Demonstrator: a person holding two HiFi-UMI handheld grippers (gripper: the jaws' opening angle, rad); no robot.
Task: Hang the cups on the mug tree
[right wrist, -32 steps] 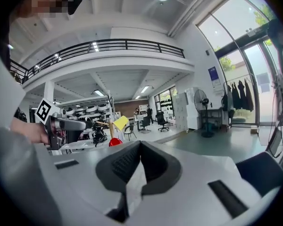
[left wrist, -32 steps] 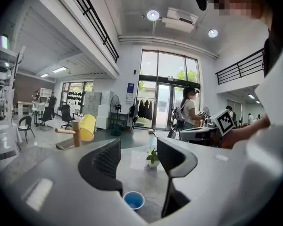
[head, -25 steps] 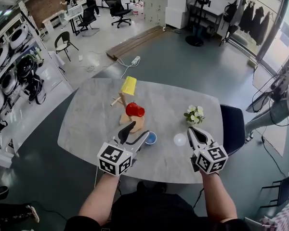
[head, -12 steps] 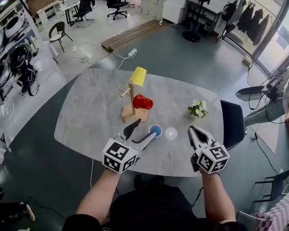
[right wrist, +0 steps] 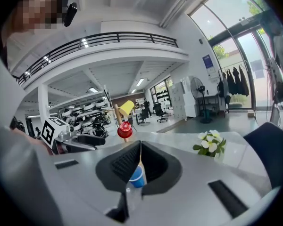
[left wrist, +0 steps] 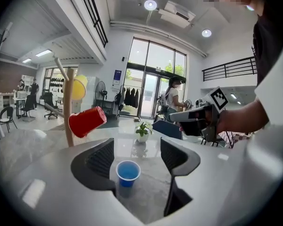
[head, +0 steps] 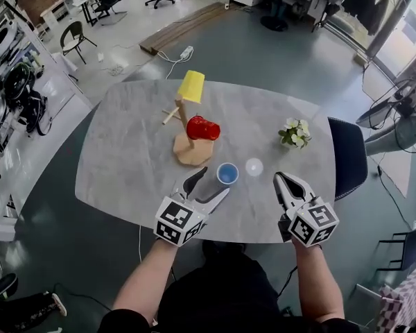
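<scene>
The left gripper [left wrist: 139, 157], jaws just opened wide and gripping nothing, faces the blue cup [left wrist: 128, 172], which stands upright and untouched just ahead, near the mug tree [head: 187, 155]; centre the cup between the pads, then close gently so it neither tips nor crushes; the right gripper [head: 284, 180] is closed and empty.

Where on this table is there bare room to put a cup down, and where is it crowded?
Bare: the wide left part of the table, left of the mug tree; also the stretch between the mug tree and the flowers. Crowded: the near middle, where the blue cup and clear cup stand by the tree's base.
</scene>
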